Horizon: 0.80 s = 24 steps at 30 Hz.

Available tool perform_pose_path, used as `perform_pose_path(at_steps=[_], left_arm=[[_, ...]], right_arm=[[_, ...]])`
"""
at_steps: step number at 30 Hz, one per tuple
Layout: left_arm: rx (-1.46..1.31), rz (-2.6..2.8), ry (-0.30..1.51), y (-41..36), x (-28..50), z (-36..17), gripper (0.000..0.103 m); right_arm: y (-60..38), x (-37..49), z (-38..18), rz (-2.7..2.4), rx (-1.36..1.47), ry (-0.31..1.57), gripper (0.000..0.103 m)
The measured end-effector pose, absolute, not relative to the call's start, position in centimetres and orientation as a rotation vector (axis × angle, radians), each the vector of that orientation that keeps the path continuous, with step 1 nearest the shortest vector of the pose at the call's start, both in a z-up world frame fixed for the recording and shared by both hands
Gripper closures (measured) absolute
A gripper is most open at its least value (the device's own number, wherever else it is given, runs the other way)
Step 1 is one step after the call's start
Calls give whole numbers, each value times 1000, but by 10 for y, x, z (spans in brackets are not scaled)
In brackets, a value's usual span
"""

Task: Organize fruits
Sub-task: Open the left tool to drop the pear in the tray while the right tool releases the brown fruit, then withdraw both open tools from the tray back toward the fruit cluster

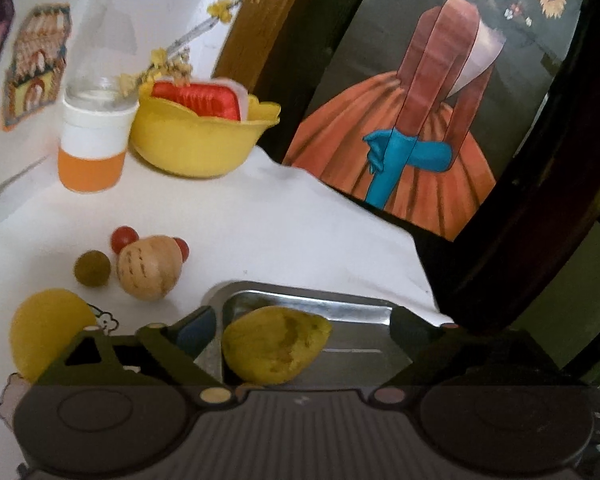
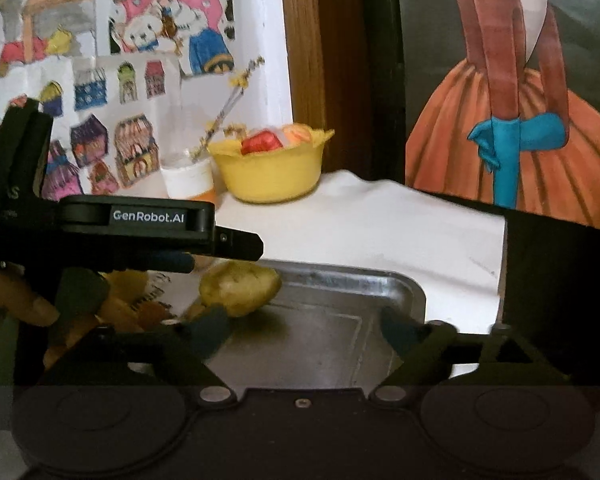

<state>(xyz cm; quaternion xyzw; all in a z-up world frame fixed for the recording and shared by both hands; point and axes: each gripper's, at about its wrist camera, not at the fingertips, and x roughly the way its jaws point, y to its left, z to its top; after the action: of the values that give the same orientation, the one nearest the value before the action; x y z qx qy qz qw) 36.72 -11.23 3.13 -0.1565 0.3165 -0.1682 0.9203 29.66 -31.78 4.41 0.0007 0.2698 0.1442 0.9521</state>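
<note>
A yellow-green fruit with brown spots lies at the near left corner of a metal tray. My left gripper is open and straddles it; neither finger presses on it. On the white cloth to the left lie a tan fruit, two red cherries, a small olive ball and a round yellow fruit. The right wrist view shows the same spotted fruit under the left gripper's black body. My right gripper hangs open over the tray, holding nothing.
A yellow bowl with a red item and a white-and-orange bottle stand at the back by the wall. A dark-framed painting leans at the right. A person's fingers hold the left gripper's handle.
</note>
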Motion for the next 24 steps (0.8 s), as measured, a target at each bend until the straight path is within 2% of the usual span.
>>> perform_pose_path(at_steps=[1,4,16,24], left_arm=[[-320,-344,639,-111,363,35,3],[-320,-339,602,-106,349,44,1],[-301,-280,449,-86,287,72,0],[-277,-255,424,-69,250,78,0]], right_arm=[[-317,293,47,293,2,539,5],[-315,277,57,291,-2,505,1],[-301,221,78,294,-18,443,1],[-286,178,90,293,-46,377,1]])
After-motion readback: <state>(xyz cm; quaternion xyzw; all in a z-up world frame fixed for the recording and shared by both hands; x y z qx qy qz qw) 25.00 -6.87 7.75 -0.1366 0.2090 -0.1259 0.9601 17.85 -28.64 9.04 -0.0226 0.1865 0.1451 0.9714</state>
